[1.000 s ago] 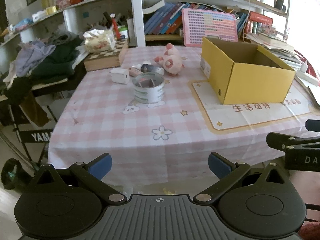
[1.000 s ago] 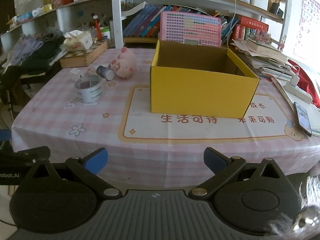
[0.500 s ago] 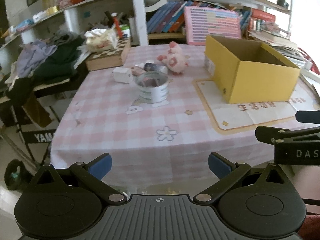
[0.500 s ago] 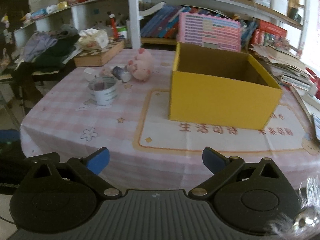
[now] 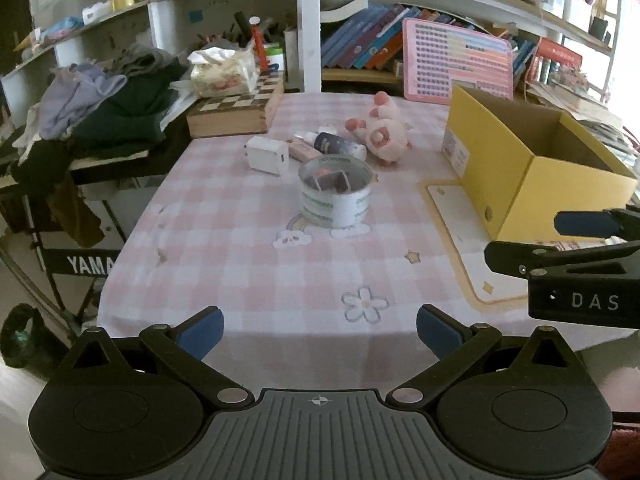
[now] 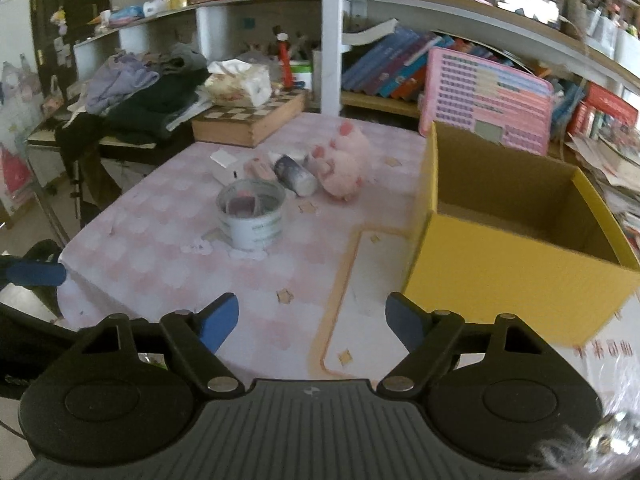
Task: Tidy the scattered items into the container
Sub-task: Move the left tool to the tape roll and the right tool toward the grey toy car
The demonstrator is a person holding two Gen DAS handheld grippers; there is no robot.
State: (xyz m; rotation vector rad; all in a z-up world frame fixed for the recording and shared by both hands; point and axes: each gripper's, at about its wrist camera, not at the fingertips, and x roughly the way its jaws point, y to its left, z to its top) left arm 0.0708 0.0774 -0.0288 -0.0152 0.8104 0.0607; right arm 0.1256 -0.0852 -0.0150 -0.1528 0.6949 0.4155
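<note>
Here the left gripper (image 5: 318,330) hangs over the near edge of the table (image 5: 248,240), its jaws wide apart and holding nothing. The right gripper (image 6: 312,320) is likewise spread wide and empty, low over the cloth just beside the near corner of the yellow box (image 6: 516,256).

From the left gripper, the roll of tape (image 5: 335,192) stands at 12 o'clock, well apart from the fingers. Past it lie a white charger (image 5: 267,156) at 11 o'clock, a dark tube (image 5: 338,145) at 12, and a pink plush pig (image 5: 382,134) toward 1. The box (image 5: 532,168) sits open at 2 o'clock, on a printed mat (image 5: 460,236).

A chessboard case (image 5: 236,110) rests at the far left corner, beside a heap of clothes (image 5: 104,104).
</note>
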